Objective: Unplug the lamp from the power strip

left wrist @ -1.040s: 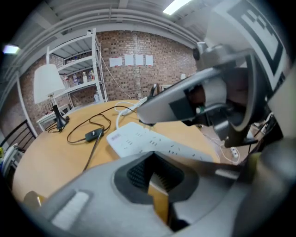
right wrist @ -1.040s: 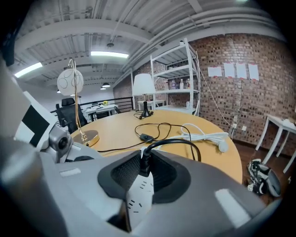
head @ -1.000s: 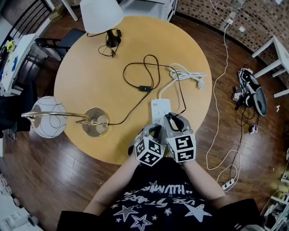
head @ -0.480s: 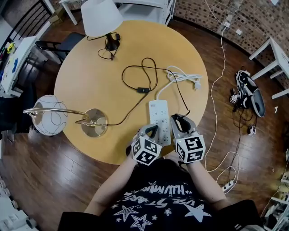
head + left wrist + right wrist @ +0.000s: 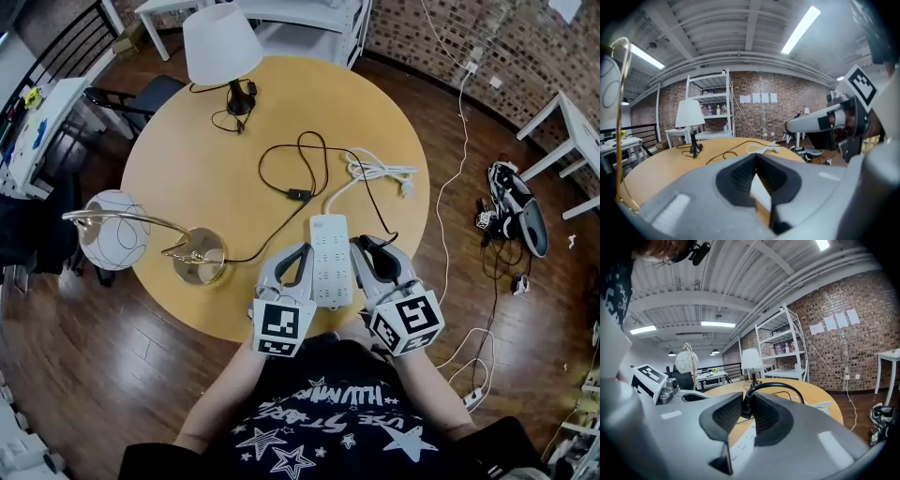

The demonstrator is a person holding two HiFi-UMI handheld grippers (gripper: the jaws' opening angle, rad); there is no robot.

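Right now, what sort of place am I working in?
Probably a loft-style studio or workshop: a bare brick wall, white shelving against it, and strip lights under an exposed beamed ceiling.

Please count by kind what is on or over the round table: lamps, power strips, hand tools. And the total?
Lamps: 2, white-shade lamp, globe lamp
Power strips: 1, white power strip
Tools: 2, left tool, right tool gripping the plug
Total: 5

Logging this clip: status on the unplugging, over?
Left tool shut, empty, beside strip. Right tool shut on plug, apparently clear of strip. Nothing in the way.
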